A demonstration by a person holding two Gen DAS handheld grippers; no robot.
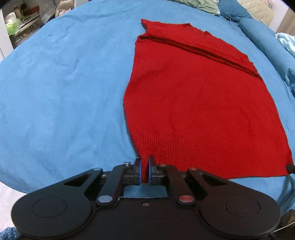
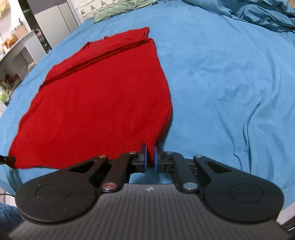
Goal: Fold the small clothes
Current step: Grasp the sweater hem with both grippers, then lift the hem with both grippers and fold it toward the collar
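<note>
The corner of the red sweater goes in between the pads of the left gripper, so that bit of the hem is hidden. The same happens at the right gripper, which covers the other corner of the red sweater. A dark tip pokes in at the right edge and is cut off. The shelves far away are too blurry to tell what is on them. The green cloth is cut off by the top edge.

left tool: clamped, low | right tool: clamped, low
</note>
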